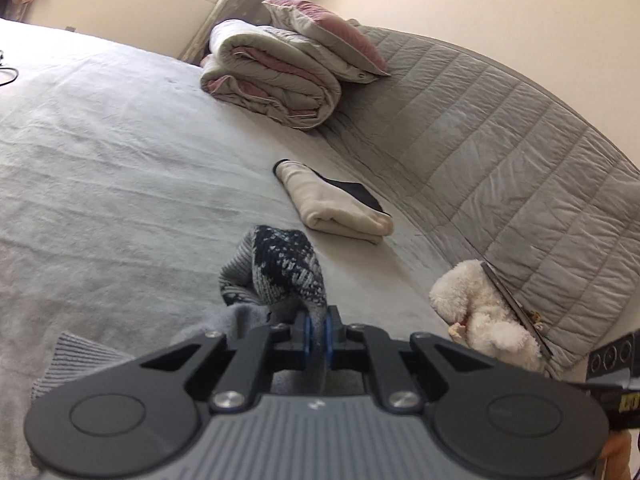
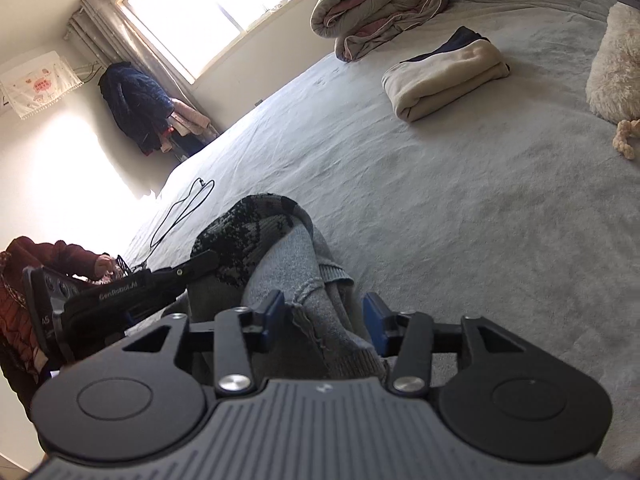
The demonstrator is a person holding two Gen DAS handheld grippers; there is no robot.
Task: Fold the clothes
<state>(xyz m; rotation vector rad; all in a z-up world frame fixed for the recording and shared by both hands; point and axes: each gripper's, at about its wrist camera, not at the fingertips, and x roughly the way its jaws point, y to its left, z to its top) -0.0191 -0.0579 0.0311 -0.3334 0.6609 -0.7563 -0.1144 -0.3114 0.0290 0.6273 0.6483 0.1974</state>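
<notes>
Sweater (image 1: 276,272), grey knit: pinched in left gripper (image 1: 318,330); right gripper (image 2: 324,320) spread around a fold, not pressing. Risk: unheld side sags, skewing the fold.

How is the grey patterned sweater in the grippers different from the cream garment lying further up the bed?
The grey patterned sweater is bunched and lifted, pinched by the left gripper; the cream garment lies folded flat and untouched. The sweater is a grey knit with a dark pattern; the cream garment is plain, with dark fabric showing at one edge. The sweater passes between the right gripper's open pads; no gripper is near the cream garment. Both are on the grey bedspread.
</notes>
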